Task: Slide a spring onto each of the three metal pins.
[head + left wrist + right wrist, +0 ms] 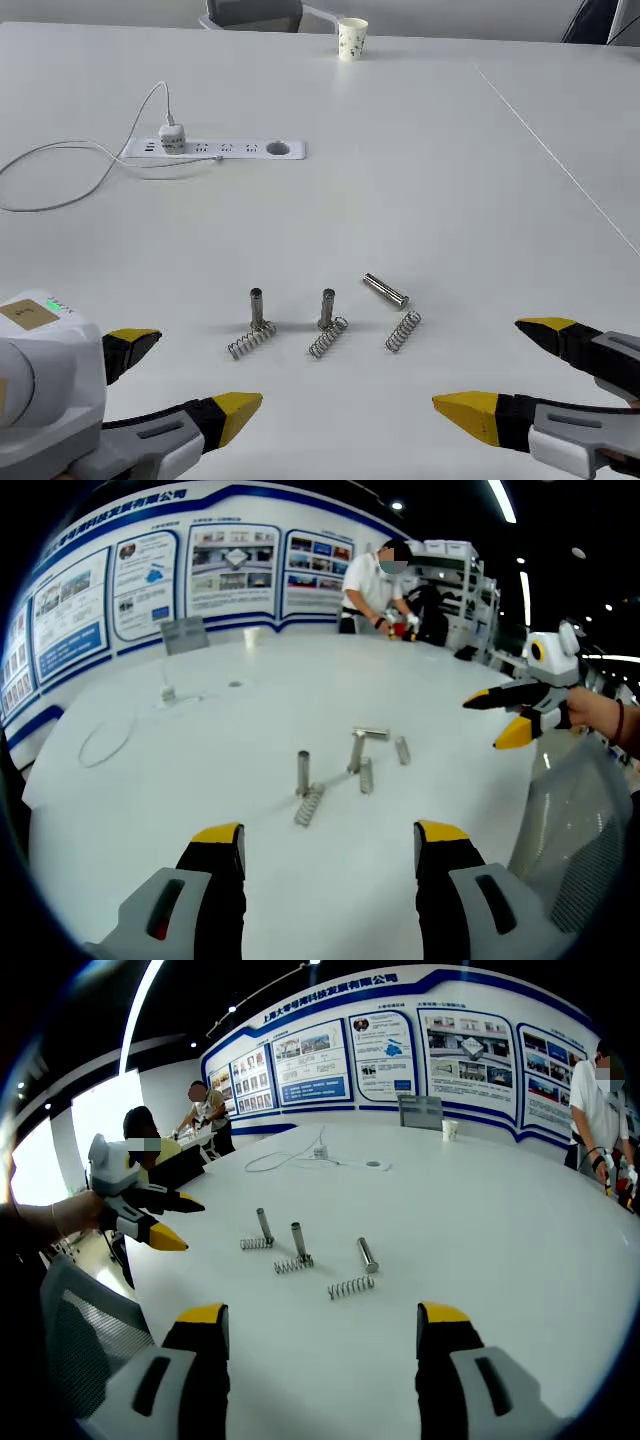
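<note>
Two metal pins stand upright on the white table, the left pin point(257, 305) and the middle pin point(327, 307); a third pin point(385, 290) lies on its side. A loose spring lies flat by each: left spring point(251, 340), middle spring point(328, 337), right spring point(403, 331). My left gripper point(190, 378) is open near the table's front edge, left of the springs, holding nothing. My right gripper point(505, 365) is open at the front right, also holding nothing. Both gripper views look over the pins point(303, 772) point(298, 1240) from behind open jaws.
A white power strip point(215, 148) with a plugged charger and a looping white cable point(60, 150) lies at the back left. A paper cup point(351, 39) stands at the far edge. People point(375, 585) point(205, 1110) stand beyond the table.
</note>
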Motion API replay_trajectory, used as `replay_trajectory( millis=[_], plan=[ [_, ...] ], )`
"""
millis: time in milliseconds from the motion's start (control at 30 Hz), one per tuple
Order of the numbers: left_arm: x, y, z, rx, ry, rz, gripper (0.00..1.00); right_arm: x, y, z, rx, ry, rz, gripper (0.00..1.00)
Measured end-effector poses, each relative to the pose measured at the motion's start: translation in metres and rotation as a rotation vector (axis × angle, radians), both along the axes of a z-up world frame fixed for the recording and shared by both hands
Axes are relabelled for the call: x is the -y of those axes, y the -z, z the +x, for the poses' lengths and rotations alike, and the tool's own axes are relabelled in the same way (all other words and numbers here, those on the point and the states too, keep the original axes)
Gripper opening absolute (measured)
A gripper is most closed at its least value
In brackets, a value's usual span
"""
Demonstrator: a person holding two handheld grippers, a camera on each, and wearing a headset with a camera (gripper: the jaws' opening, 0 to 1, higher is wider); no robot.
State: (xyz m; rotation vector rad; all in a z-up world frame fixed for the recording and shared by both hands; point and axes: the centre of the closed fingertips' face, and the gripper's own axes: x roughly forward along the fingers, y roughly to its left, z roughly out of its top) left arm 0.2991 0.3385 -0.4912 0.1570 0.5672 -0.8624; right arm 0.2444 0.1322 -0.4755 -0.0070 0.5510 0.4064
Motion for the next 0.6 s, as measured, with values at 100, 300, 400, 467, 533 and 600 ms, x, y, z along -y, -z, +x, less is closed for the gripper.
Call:
replay_trajectory(
  millis=[100,300,400,467,533,600],
  plan=[
    [0.000,0.000,0.000,-0.002,0.000,0.000,0.70,0.001,0.001,0.006,-0.001,-0.008,-0.006,0.78],
    [0.000,0.000,0.000,-0.004,-0.005,-0.002,0.71,0.001,0.001,0.019,-0.002,-0.026,-0.013,0.77],
    [0.000,0.000,-0.001,-0.005,-0.007,-0.003,0.71,0.001,0.002,0.025,-0.003,-0.034,-0.014,0.77],
    [0.000,0.001,-0.001,-0.006,-0.008,-0.003,0.71,0.002,0.002,0.028,-0.002,-0.038,-0.016,0.77],
    [0.000,0.001,-0.002,-0.008,-0.009,-0.004,0.71,0.002,0.004,0.032,-0.006,-0.043,-0.018,0.76],
    [-0.001,0.001,-0.002,-0.009,-0.010,-0.002,0.72,0.003,0.005,0.036,-0.008,-0.049,-0.027,0.76]
  ],
)
